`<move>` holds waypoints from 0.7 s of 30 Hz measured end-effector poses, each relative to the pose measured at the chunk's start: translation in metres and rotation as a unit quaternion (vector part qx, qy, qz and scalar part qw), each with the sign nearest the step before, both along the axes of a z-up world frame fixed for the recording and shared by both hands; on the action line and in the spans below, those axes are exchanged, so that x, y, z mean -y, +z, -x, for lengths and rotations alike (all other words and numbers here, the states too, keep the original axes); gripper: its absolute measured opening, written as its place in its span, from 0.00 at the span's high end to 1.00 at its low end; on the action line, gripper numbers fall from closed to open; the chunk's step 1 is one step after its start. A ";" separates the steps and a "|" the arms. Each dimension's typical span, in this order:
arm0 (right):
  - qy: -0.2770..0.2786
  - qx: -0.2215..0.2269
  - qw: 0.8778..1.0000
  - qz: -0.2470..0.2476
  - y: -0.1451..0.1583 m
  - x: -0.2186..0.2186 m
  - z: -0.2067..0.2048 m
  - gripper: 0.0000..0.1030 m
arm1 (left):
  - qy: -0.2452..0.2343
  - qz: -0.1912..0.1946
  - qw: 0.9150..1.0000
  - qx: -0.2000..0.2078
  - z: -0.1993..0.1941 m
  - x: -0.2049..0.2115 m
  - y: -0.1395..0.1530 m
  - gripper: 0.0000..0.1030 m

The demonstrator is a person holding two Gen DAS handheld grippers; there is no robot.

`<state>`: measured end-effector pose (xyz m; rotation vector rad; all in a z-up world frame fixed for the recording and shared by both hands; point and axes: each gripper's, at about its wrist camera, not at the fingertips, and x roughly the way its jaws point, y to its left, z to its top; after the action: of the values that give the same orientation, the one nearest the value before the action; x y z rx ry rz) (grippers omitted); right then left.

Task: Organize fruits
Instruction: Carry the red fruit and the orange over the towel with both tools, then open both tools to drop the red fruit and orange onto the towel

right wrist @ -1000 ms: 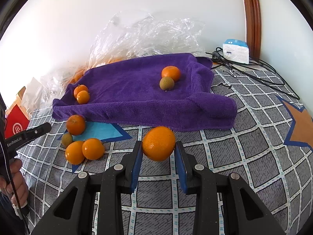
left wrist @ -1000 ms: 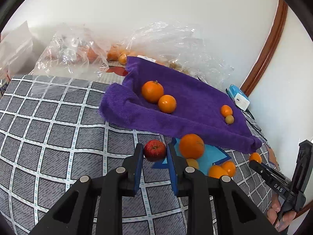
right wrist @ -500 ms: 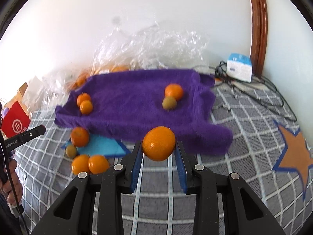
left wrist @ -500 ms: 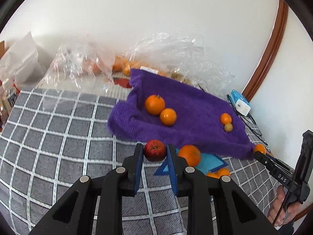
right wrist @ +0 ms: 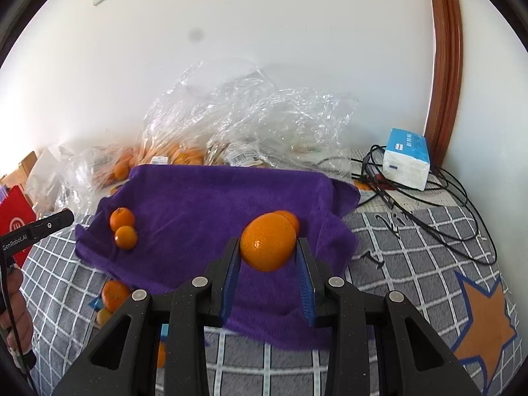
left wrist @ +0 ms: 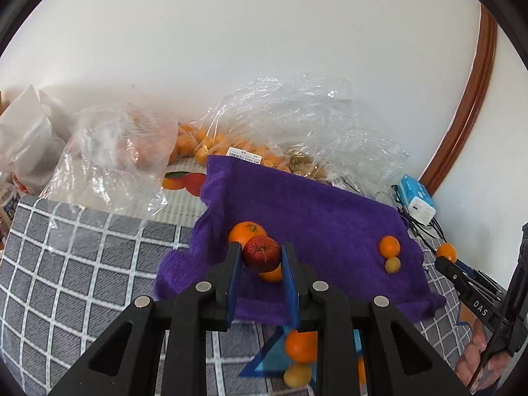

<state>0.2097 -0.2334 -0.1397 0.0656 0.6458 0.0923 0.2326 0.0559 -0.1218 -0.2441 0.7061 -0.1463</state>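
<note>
Our left tongs (left wrist: 260, 259) clamp a small red apple (left wrist: 261, 253), our right tongs (right wrist: 268, 257) a round orange (right wrist: 268, 242), over the purple fleece towel (right wrist: 211, 211) on the grey checked bedspread (right wrist: 412, 244) by a white wall (right wrist: 264, 49).

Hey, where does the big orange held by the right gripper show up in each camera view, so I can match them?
Left wrist view: the big orange appears small at the far right, past the purple towel's right edge, at the right gripper's tip.
Right wrist view: big orange at centre, clamped in the right gripper.
Shared landmark: purple towel.

Fuzzy purple cloth towel (right wrist: 204, 198), crinkly clear plastic bags (right wrist: 257, 115)
</note>
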 end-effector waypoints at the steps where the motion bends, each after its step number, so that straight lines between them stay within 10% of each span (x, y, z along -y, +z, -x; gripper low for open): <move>1: 0.000 -0.002 1.000 0.001 -0.002 0.000 -0.004 0.68 | 0.001 -0.001 1.000 0.001 -0.006 0.002 -0.003 0.78; 21: 0.003 -0.054 0.998 0.027 -0.057 -0.006 -0.030 0.68 | 0.006 -0.012 1.000 -0.025 -0.027 0.009 -0.057 0.78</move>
<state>0.2393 -0.2275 -0.1968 0.0164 0.7561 0.0765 0.2596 0.0468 -0.1788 -0.2285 0.7553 -0.1206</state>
